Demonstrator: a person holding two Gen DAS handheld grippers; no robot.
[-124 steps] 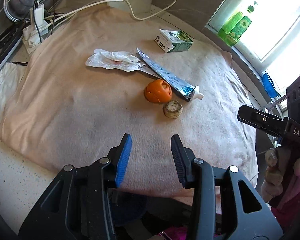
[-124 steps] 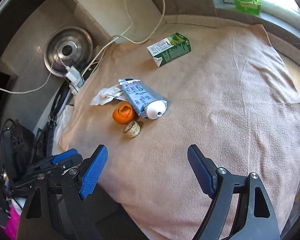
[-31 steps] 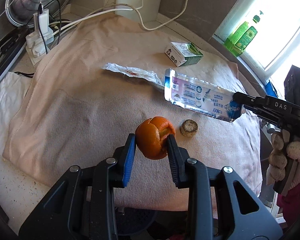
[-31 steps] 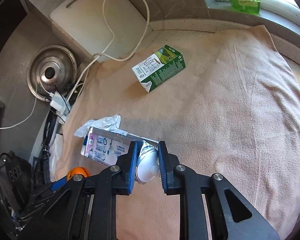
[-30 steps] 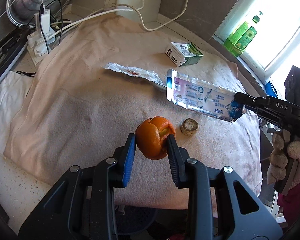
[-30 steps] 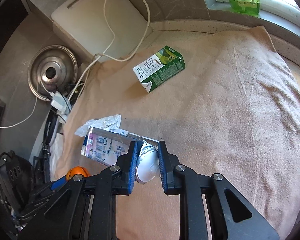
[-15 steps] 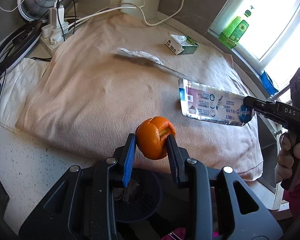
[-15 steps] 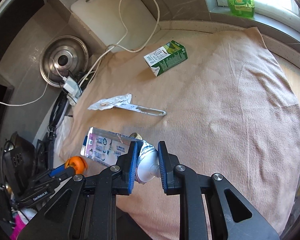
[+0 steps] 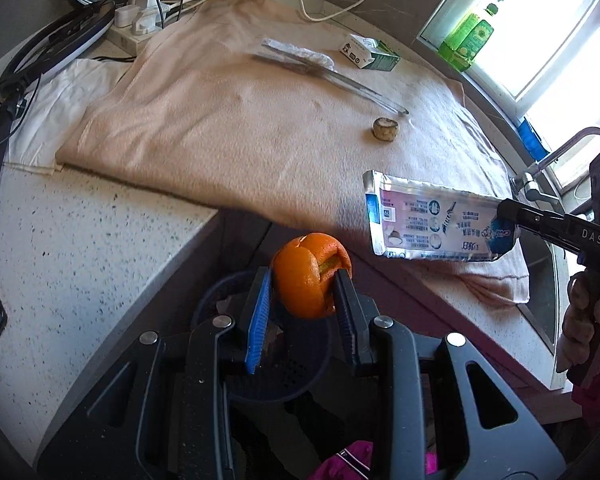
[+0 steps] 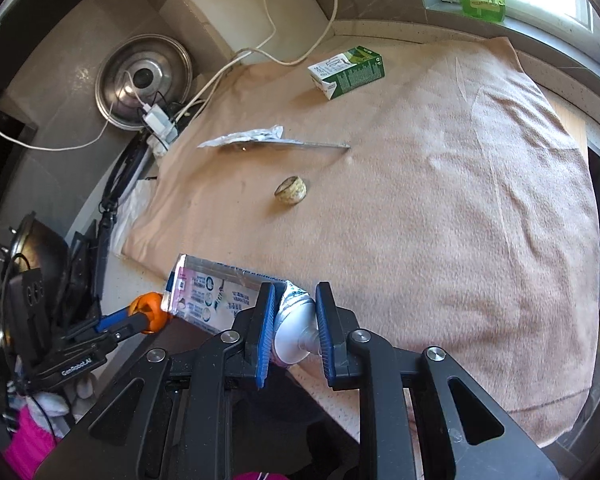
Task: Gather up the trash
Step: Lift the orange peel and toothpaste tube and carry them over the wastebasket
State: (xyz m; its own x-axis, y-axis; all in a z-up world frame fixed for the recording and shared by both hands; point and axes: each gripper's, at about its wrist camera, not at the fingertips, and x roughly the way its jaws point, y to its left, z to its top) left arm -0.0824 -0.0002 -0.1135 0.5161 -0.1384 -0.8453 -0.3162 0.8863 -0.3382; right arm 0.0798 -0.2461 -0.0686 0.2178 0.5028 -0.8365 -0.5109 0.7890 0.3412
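The left tool (image 9: 303, 291) gripped the orange peel (image 9: 310, 274) above a dark bin (image 9: 220, 296) off the bench (image 9: 80, 240) edge, the right tool (image 10: 294, 326) clamped the toothpaste tube (image 10: 220, 296) — farther, a carton (image 10: 346, 72) lay on the towel (image 10: 440, 200).

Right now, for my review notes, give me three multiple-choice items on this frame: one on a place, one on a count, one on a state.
1. Where is the orange peel?
A. on the towel
B. in the left claw, above a dark bin
C. on the windowsill

2. How many trash pieces lie on the towel?
A. three
B. one
C. five

3. How is the toothpaste tube held?
A. lying loose
B. clamped at its cap end by the right claw
C. pinched at its flat tail

Key: 1 B, the pads grip it past the counter edge. 2 A, carton, crumpled wrapper, small round scrap. 3 B, the pads squeeze the white cap end.
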